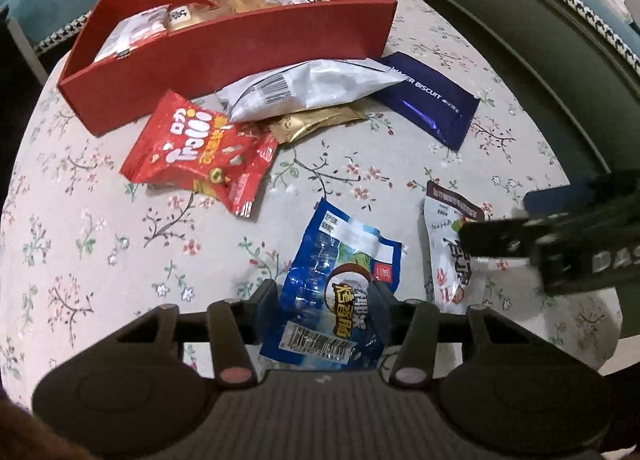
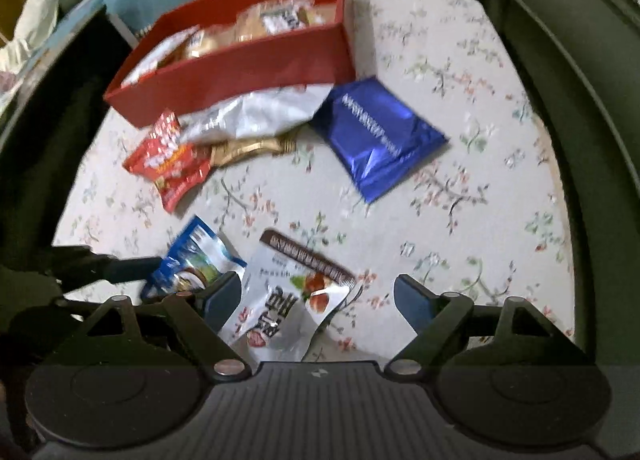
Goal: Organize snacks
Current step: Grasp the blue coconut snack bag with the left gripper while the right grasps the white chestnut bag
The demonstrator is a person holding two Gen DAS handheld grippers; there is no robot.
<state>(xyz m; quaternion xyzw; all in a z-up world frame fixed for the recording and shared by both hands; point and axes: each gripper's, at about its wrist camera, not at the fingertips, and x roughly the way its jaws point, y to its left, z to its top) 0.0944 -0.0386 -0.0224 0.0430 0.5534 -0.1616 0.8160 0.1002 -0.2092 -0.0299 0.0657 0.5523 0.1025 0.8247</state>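
Note:
A red box with several snack packets inside stands at the far side of the floral tablecloth; it also shows in the right wrist view. My left gripper is closed around a blue snack packet lying on the cloth, both fingers against its sides. My right gripper is open, straddling a white packet with a brown top; this packet also shows in the left wrist view. The right gripper's fingers appear at the right of the left wrist view.
Loose on the cloth lie a red candy packet, a white bag, a gold packet and a dark blue biscuit packet. A green sofa edge borders the right side. Cushions lie behind the box.

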